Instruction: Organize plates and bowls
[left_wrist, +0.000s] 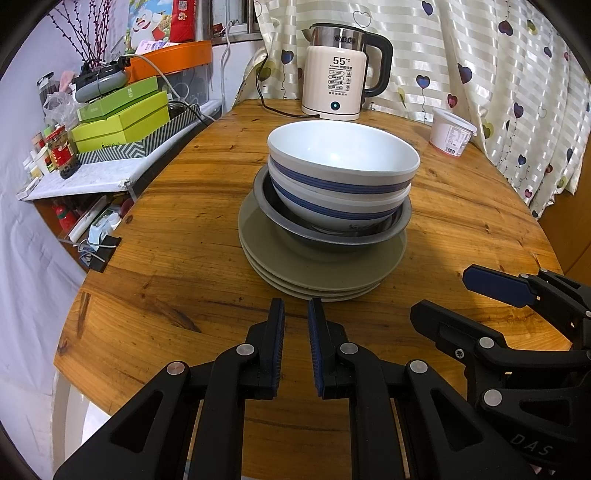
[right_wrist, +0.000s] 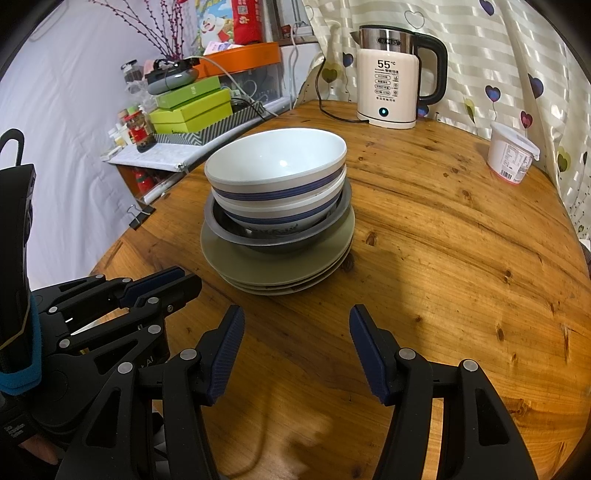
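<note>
On the round wooden worktop (left_wrist: 207, 206), 2 blue-banded white bowls (left_wrist: 341, 166) nest in a metal bowl (left_wrist: 332, 230) atop 3 stacked grey plates (left_wrist: 317, 269). The left tongs (left_wrist: 296, 314) sit nearly closed, empty. The right tongs (right_wrist: 297, 325) gape wide, empty, near the stack.

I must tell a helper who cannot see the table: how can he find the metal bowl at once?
On the round wooden table, in front of the electric kettle, stands one stack of dishes. The metal bowl sits on the grey-green plates and holds two blue-striped white bowls. It alone is dull grey steel.
</note>
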